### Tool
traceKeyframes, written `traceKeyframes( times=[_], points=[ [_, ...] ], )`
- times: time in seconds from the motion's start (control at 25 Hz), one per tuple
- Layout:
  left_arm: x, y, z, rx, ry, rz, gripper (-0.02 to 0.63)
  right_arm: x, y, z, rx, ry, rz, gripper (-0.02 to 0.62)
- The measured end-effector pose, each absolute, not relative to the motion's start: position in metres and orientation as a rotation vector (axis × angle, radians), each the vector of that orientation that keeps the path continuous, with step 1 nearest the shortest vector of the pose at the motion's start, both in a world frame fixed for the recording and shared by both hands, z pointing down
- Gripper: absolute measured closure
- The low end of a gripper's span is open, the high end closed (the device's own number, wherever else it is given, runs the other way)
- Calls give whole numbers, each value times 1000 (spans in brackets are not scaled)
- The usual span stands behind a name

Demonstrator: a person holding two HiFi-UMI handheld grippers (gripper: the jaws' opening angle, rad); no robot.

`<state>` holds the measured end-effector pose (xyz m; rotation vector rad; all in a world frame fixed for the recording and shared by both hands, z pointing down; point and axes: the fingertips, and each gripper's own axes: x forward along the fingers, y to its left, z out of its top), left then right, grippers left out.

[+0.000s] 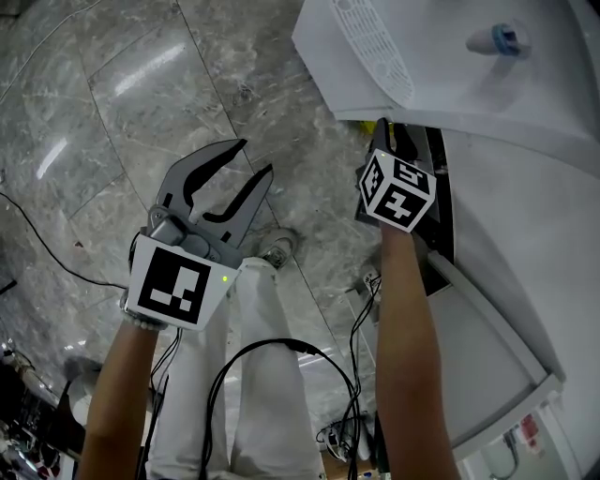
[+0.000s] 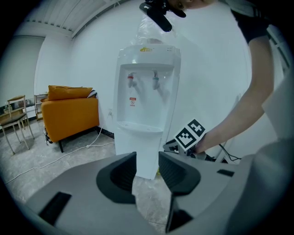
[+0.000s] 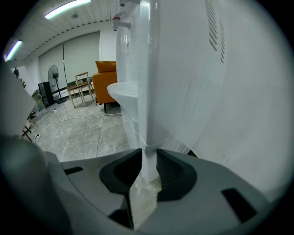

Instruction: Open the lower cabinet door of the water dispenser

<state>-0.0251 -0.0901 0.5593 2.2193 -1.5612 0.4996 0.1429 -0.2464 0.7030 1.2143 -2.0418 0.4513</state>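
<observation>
Head view: left hand-held gripper (image 1: 253,157) stood spread, well left of the water dispenser (image 1: 450,84); right hand-held gripper (image 1: 386,139) was at its lower front.

Left gripper view: jaws were apart on nothing.

Right gripper view: jaws pinched the lower cabinet door (image 3: 148,133) by its edge. Judged best: pull along the hinge arc with a square grip.

Bright, even indoor light. Lit from ceiling strips (image 3: 68,7) at the upper left of the right gripper view. Glare in pale streaks across the polished floor (image 1: 141,70), upper left of the head view; dim along its lower left corner. Nearly washed out on the white water dispenser (image 3: 183,69). Rounded and bent toward black corners in both gripper views. Soft at the bottom edges.
</observation>
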Motion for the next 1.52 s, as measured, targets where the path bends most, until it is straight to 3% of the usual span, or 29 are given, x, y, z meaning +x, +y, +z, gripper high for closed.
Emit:
traceKeyframes(
  times=[0.84, 1.52],
  points=[
    [-46, -90, 567, 2179, -1574, 462, 457, 143, -244, 702, 1314, -1975, 482, 515],
    [-61, -84, 564, 2186, -1568, 480, 457, 100, -188, 705, 1158, -2045, 421, 520]
  ],
)
